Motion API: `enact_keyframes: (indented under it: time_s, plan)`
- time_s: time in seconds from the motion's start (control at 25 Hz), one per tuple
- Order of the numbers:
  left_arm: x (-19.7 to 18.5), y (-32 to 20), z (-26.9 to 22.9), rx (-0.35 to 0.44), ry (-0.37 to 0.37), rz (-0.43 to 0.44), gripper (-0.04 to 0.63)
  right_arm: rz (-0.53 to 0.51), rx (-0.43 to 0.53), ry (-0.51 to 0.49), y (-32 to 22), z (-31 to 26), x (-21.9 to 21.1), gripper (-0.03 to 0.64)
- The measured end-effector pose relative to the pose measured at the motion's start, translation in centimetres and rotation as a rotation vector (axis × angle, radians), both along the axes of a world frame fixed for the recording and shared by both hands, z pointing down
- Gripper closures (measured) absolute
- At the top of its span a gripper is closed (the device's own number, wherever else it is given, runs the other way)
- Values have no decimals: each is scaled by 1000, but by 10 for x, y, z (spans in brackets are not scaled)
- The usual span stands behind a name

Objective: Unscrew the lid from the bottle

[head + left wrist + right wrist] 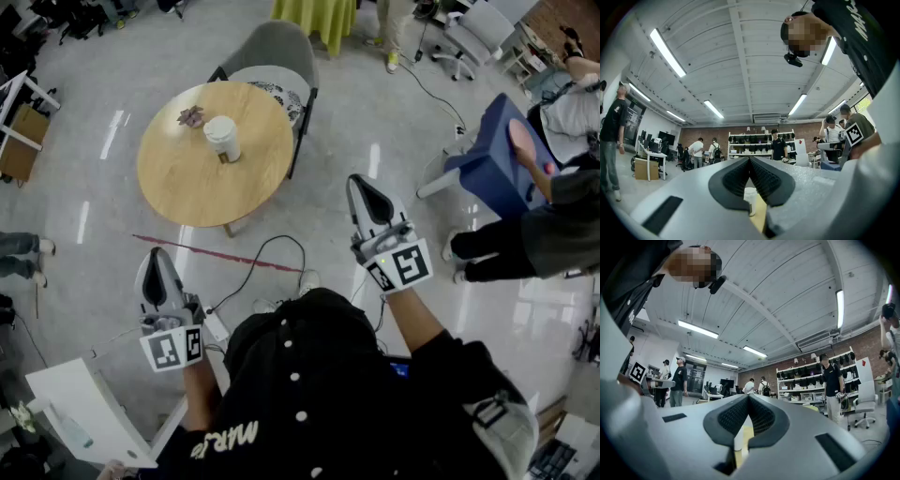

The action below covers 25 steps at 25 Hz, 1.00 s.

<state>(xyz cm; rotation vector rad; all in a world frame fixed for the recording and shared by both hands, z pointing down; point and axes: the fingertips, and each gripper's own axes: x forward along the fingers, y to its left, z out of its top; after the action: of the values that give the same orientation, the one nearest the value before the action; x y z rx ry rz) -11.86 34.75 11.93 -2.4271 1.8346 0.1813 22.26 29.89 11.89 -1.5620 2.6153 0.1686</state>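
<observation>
A white bottle (223,138) with a white lid stands upright on a round wooden table (187,178), some way ahead of me. My left gripper (156,257) is shut and empty, held over the floor short of the table. My right gripper (362,184) is also shut and empty, off to the right of the table. In the left gripper view the bottle (750,199) shows small and far off below the closed jaws (750,161). The right gripper view shows the bottle (739,439) the same way under its closed jaws (748,399).
A small dried flower (191,116) lies on the table beside the bottle. A grey chair (272,52) stands behind the table. At right are a blue chair (495,155) and a seated person (544,220). A black cable (262,258) runs across the floor.
</observation>
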Motion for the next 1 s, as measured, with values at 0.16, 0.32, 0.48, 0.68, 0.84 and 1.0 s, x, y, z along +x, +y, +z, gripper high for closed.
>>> enact_keyframes:
  time_s: [0.16,0.32,0.48,0.68,0.84,1.0]
  plan:
    - [-2,4,-1,0,2,5,592,-7,0,4,3,-1,-5,618]
    - [-4,4,0,-5,15,1,592,-2,-2,1,4,0,-6,618]
    - [-7,7,3,-15,19,-13,592,-33,-3,-34,10,1,-10,617]
    - [-5,10,6,-19,-51,-38,592,-79,-12,-46,11,5,-17,615]
    - [-1,9,11,-24,-67,-25,494,-115,-32,-43,6,13,-21,466]
    - [10,5,22,-71,-106,-39,249,-130,-52,-38,0,22,-14,310]
